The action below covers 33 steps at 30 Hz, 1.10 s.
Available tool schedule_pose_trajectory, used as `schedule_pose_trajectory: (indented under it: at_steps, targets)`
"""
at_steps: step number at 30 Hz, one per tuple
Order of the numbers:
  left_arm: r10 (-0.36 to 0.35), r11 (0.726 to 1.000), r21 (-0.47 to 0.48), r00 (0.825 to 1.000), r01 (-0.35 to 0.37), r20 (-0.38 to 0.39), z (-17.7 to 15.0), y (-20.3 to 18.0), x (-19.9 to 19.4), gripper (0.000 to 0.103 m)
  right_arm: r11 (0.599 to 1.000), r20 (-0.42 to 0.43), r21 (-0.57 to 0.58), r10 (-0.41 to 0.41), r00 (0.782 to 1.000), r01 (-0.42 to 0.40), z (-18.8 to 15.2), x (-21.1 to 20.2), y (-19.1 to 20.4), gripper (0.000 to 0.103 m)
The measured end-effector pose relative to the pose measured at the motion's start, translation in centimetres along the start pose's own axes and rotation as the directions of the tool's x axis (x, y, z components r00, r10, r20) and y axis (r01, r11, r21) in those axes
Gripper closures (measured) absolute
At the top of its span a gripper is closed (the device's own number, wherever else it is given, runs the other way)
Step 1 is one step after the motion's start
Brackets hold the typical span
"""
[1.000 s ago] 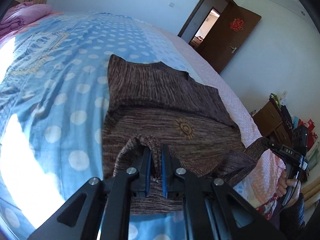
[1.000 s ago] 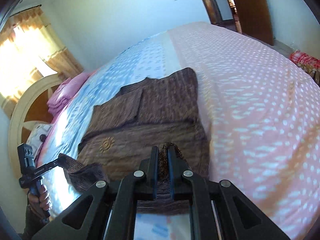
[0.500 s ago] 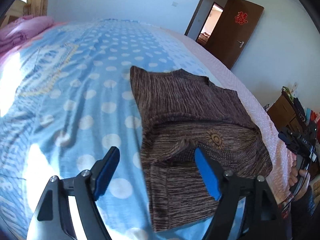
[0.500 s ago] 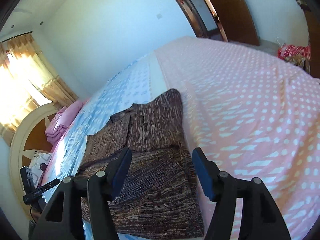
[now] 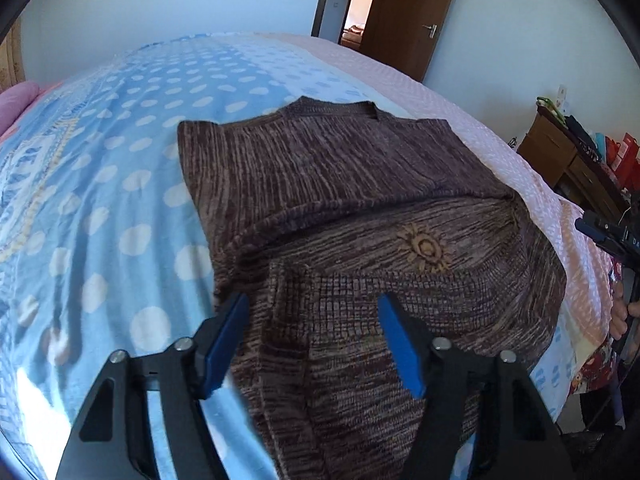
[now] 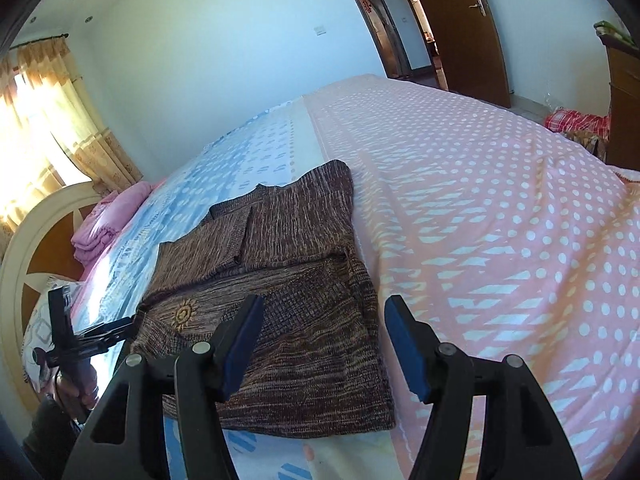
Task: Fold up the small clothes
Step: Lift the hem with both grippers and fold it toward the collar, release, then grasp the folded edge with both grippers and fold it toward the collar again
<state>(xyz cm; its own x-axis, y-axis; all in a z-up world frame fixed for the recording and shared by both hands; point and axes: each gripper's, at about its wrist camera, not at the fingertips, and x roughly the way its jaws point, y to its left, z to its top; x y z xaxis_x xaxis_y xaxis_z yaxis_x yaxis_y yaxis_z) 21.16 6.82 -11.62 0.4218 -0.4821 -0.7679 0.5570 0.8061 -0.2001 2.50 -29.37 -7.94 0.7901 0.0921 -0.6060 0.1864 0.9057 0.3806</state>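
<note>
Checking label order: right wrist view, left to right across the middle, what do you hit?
Other black handheld gripper → folded brown knit sweater → pink dotted bedsheet → red checked cloth by the far edge.

Bedroom with plain pale walls (image 6: 224, 64). Bed (image 6: 500, 208) fills the room — polka-dot cover, blue half and pink half. Arched headboard (image 6: 36, 240) beside sunlit, patterned curtains (image 6: 44, 120). Dark wooden door (image 5: 412, 12) open — red ornament on it. Wooden cabinet (image 5: 560, 156) against right wall, cluttered.
</note>
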Motion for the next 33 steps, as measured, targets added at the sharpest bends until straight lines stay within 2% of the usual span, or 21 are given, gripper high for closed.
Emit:
schedule_pose_trajectory:
  at_steps: [1, 3, 13, 15, 16, 17, 19, 21, 24, 29, 31, 32, 33]
  targets:
    - [-0.008, 1.000, 0.000, 1.000, 0.008, -0.011, -0.1, -0.1, 0.4, 0.048, 1.000, -0.001, -0.009, -0.007, 1.000, 0.007, 0.0, 0.0, 0.1, 0.039]
    - [0.007, 1.000, 0.006, 1.000, -0.007, -0.009, -0.2, -0.3, 0.9, 0.048, 1.000, -0.004, -0.020, -0.015, 1.000, 0.015, -0.1, 0.0, 0.1, 0.039]
    - [-0.022, 0.999, -0.050, 1.000, 0.022, 0.004, -0.3, 0.5, 1.4, 0.047, 0.997, 0.004, -0.045, -0.055, 0.999, 0.055, -0.1, -0.2, -0.3, 0.039]
    - [-0.021, 0.998, -0.057, 1.000, 0.022, 0.013, -0.4, 0.5, 1.5, 0.051, 0.995, -0.007, -0.071, -0.071, 0.997, 0.071, 0.1, 0.2, -0.4, 0.039]
    - [-0.018, 0.998, -0.061, 1.000, 0.019, 0.018, -0.5, 0.5, 1.4, 0.056, 0.993, -0.013, -0.090, -0.079, 0.997, 0.078, 0.1, 0.4, -0.4, 0.039]
    - [-0.008, 0.998, -0.066, 1.000, 0.009, 0.022, -0.6, 0.6, 1.5, 0.066, 0.990, -0.024, -0.116, -0.083, 0.996, 0.080, 0.2, 0.9, -0.2, 0.039]
    - [0.000, 0.997, -0.081, 1.000, 0.002, 0.027, -0.6, 0.8, 1.4, 0.074, 0.983, -0.050, -0.168, -0.089, 0.995, 0.080, 0.4, 2.0, 0.2, 0.039]
    - [-0.010, 0.995, -0.098, 1.000, 0.012, 0.025, -0.5, 1.1, 1.4, 0.075, 0.966, -0.061, -0.239, -0.117, 0.991, 0.100, 0.6, 3.6, 1.0, 0.039]
    - [0.009, 0.998, -0.069, 1.000, -0.007, 0.019, -0.4, 0.6, 1.5, 0.073, 0.941, -0.080, -0.324, -0.126, 0.989, 0.094, 1.0, 6.2, 2.4, 0.039]
    - [0.019, 0.999, -0.044, 1.000, -0.019, 0.006, -0.1, 0.3, 1.8, 0.059, 0.912, -0.174, -0.409, -0.124, 0.977, 0.043, 0.2, 10.8, 3.8, 0.039]
    - [0.023, 0.999, -0.033, 1.000, -0.023, 0.006, 0.0, 0.2, 2.0, 0.057, 0.897, -0.188, -0.439, -0.142, 0.972, 0.047, -0.5, 11.7, 3.9, 0.045]
    - [0.024, 0.999, -0.032, 1.000, -0.023, 0.011, 0.0, 0.2, 2.0, 0.057, 0.895, -0.178, -0.444, -0.135, 0.975, 0.043, -0.6, 11.5, 4.0, 0.052]
    - [0.023, 0.999, -0.032, 1.000, -0.022, 0.021, -0.1, 0.2, 2.0, 0.057, 0.897, -0.188, -0.440, -0.124, 0.974, 0.030, -0.6, 11.4, 4.0, 0.075]
